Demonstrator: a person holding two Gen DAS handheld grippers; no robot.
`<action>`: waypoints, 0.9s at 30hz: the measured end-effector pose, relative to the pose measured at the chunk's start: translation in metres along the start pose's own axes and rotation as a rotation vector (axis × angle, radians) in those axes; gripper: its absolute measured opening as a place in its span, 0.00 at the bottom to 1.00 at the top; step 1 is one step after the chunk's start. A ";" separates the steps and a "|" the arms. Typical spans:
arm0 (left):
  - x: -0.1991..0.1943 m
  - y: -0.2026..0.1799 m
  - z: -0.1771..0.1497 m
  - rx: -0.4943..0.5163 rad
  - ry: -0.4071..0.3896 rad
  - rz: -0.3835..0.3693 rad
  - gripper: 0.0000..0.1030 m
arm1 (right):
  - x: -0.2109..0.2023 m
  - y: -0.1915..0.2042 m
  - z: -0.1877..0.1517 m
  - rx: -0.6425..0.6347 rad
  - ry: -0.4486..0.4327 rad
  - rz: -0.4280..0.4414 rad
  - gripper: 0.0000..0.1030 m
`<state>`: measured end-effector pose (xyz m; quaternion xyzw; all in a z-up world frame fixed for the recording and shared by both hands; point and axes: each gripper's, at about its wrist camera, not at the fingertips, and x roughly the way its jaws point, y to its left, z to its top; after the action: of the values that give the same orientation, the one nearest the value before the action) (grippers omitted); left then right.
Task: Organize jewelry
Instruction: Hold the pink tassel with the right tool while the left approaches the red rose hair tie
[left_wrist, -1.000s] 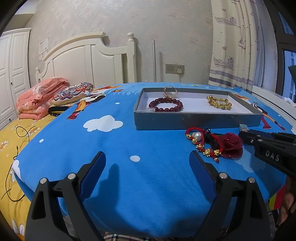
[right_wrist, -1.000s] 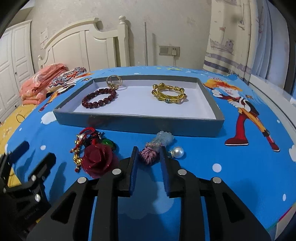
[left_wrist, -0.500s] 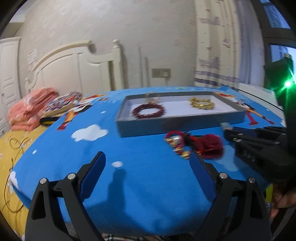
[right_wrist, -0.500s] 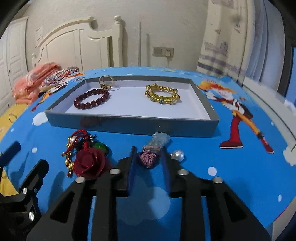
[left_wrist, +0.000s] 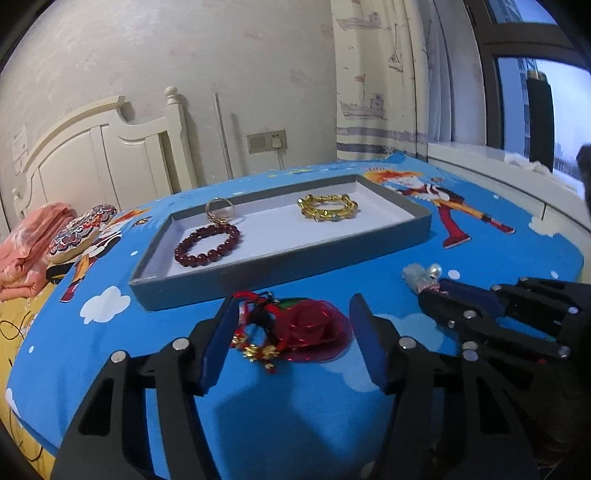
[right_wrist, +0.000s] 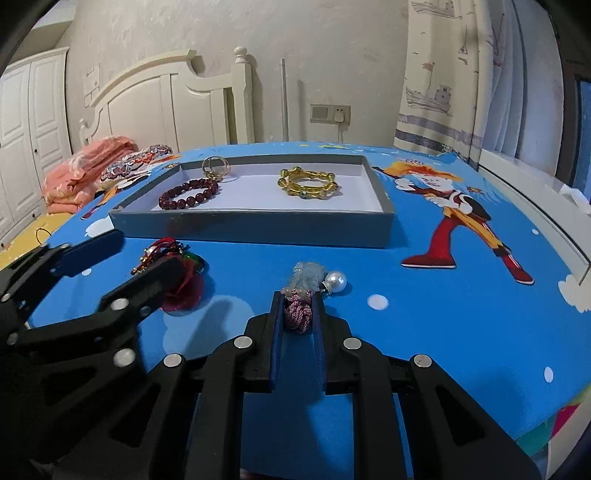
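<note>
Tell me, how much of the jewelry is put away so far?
Three pieces already lie in the grey tray: the red bead bracelet, the gold bracelet and a ring. The right gripper is clamped on the pink knotted charm. The left gripper is closing around the red rose ornament, not yet gripping. Both must still reach the tray.

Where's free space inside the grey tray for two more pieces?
In the grey tray, bare white floor lies along the near wall and right of the gold bangle; a narrower gap lies between it and the dark red bead bracelet. The far left corner is crowded: the gold ring sits against the beads.
</note>
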<state>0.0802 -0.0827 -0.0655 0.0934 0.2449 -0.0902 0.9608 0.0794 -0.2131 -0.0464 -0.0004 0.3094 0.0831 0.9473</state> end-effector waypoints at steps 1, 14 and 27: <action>0.003 -0.003 -0.001 0.006 0.008 0.000 0.54 | -0.001 -0.002 -0.001 0.003 -0.002 0.005 0.15; -0.002 -0.015 -0.014 0.063 -0.063 0.039 0.31 | -0.010 -0.002 -0.005 -0.026 -0.045 0.036 0.14; -0.050 0.018 -0.002 -0.001 -0.199 0.040 0.31 | -0.034 0.020 0.000 -0.093 -0.103 0.032 0.14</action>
<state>0.0405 -0.0586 -0.0404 0.0883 0.1465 -0.0798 0.9820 0.0492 -0.1983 -0.0254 -0.0355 0.2561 0.1123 0.9594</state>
